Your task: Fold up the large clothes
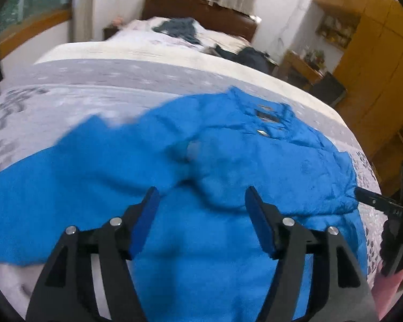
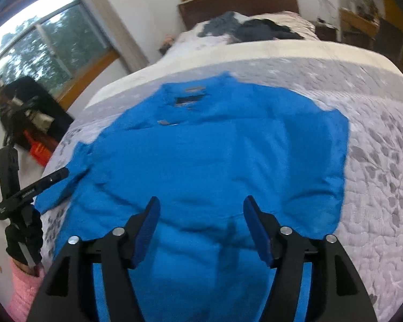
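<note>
A bright blue jacket lies spread on the bed, collar and label pointing away from me. My left gripper hangs open over its lower middle, nothing between the fingers. One sleeve stretches out to the left. In the right wrist view the same jacket fills the centre, and my right gripper is open above its lower part. The left gripper appears side-on beside a sleeve end. The right gripper shows at the jacket's right edge.
The bed is covered by a grey-white floral quilt. Dark clothes lie near the brown headboard. Wooden cabinets stand to the right, a window to the left. A black-gloved hand and pink sleeve hold the left gripper.
</note>
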